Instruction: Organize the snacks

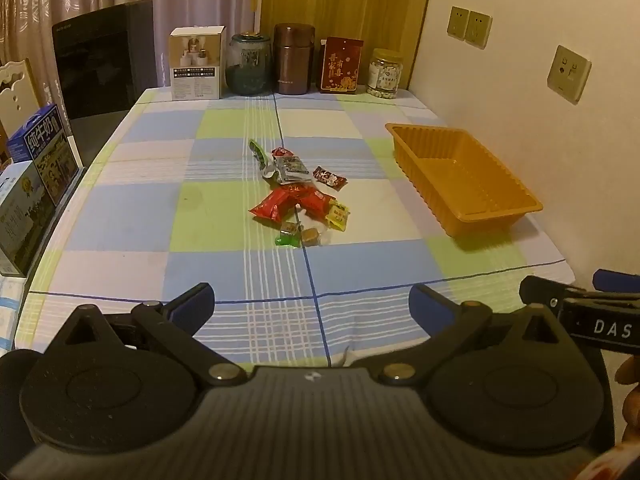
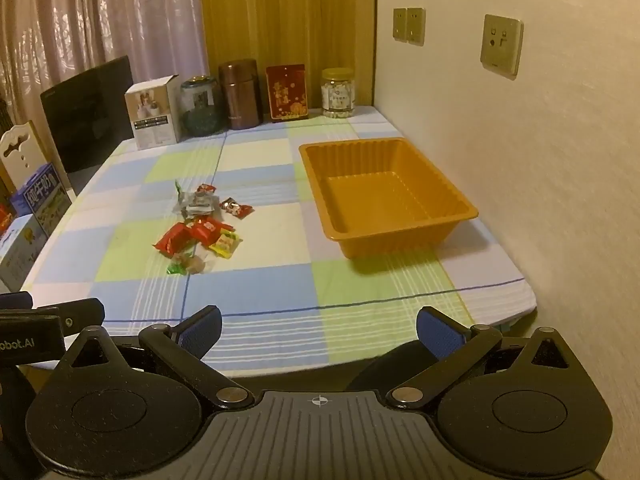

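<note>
A small pile of wrapped snacks (image 1: 298,196) lies in the middle of the checked tablecloth: red packets, a silver-green pouch, a yellow one and small candies. The same pile (image 2: 200,228) shows left of centre in the right wrist view. An empty orange plastic tray (image 1: 464,176) stands to the right near the wall; its rim (image 2: 384,144) is plain in the right wrist view. My left gripper (image 1: 312,300) hangs open over the near table edge, well short of the pile. My right gripper (image 2: 320,326) is open too, beside it, nothing between its blue pads.
Along the far edge stand a white box (image 1: 196,64), a glass jar (image 1: 247,64), a brown canister (image 1: 293,58), a red tin (image 1: 341,65) and a clear jar (image 1: 385,74). Milk cartons (image 1: 38,168) and a dark chair (image 1: 104,56) crowd the left side. A wall (image 2: 540,160) runs along the right.
</note>
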The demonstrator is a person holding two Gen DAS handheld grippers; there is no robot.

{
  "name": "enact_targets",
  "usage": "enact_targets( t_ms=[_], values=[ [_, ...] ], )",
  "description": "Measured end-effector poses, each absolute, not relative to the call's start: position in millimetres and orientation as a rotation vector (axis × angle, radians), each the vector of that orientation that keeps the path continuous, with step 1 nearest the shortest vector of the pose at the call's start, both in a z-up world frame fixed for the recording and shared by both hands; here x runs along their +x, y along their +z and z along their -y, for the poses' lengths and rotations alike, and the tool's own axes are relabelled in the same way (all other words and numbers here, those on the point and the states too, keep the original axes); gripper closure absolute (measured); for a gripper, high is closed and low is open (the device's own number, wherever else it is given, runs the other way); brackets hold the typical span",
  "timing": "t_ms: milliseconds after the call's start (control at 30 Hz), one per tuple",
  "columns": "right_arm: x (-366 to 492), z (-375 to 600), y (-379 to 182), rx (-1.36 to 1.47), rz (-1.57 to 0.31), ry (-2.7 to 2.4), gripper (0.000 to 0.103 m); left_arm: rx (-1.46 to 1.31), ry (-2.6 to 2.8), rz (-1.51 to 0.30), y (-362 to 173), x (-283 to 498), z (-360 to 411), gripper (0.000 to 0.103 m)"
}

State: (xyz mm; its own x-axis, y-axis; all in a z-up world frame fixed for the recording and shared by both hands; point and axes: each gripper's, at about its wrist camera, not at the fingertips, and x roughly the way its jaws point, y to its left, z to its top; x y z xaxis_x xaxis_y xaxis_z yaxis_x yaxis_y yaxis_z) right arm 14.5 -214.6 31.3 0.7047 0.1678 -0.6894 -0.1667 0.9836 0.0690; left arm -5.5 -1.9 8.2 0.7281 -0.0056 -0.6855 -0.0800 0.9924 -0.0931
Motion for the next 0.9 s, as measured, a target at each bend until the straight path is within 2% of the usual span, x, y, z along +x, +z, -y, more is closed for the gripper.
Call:
enact_targets(
  t_ms=[900],
  values=[
    [13.7,217.8,31.1,0.012,-0.761,0.180,0.000,-0.123,0.026,-0.749,11.2,-5.5,7.7,0.000]
  ],
)
